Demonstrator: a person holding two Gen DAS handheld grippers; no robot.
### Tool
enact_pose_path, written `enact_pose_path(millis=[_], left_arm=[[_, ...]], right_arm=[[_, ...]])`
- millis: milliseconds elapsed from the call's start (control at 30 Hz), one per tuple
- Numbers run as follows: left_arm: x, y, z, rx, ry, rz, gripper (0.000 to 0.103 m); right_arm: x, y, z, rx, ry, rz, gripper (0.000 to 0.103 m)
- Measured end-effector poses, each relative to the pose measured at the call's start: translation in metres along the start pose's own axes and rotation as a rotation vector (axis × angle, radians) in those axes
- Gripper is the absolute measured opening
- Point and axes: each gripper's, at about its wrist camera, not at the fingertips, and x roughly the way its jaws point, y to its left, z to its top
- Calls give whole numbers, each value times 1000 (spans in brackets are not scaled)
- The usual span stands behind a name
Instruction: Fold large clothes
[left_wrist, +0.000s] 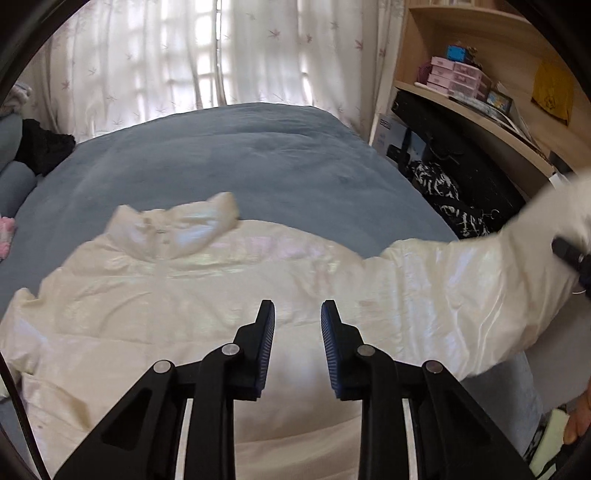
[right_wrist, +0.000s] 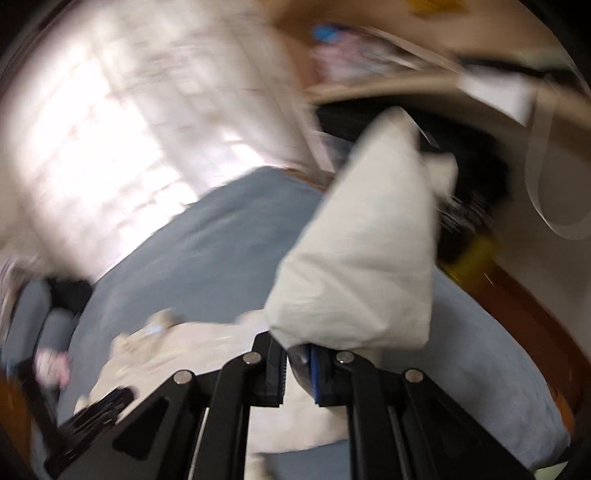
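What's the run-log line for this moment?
left gripper: over jacket, gap visible | right gripper: shut on sleeve, raised | bed: jacket spread flat

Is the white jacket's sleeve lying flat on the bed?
No, the right gripper holds the sleeve lifted off the blue bed.

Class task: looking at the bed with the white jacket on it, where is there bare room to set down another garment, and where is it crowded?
The far half of the blue bed lies bare, between the jacket's collar and the curtain. A narrower strip runs left of the collar. The near half is covered by the white jacket. The right side is crowded: its sleeve is lifted in the right claw beside cluttered shelves.
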Motion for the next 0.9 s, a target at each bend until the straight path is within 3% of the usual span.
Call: enact_pose_path(millis=[133, 200, 300, 433, 533, 600, 700, 767, 900], left_arm=[[-29, 56, -8, -48, -26, 17, 22], [-35, 81, -15, -71, -12, 7, 22], [-38, 118, -34, -97, 25, -26, 23], [-33, 143, -58, -99, 64, -38, 25], [-23, 158, -75, -141, 122, -117, 35], [-17, 166, -84, -179, 143, -177, 39], [-14, 176, -92, -233, 146, -257, 48], [-12, 182, -96, -273, 147, -315, 52], [-8, 187, -96, -300, 151, -362, 56]], right_arm=[[7, 87, -27, -153, 64, 155, 10], [22, 120, -51, -219, 110, 190, 10], [53, 155, -92, -317, 186, 186, 13], [101, 181, -158, -449, 322, 120, 14], [122, 192, -196, -530, 419, 68, 15], [127, 194, -210, -582, 435, 32, 19], [115, 197, -218, -647, 392, 37, 43], [103, 210, -225, -723, 328, 14, 71], [70, 226, -236, -772, 234, 3, 77]])
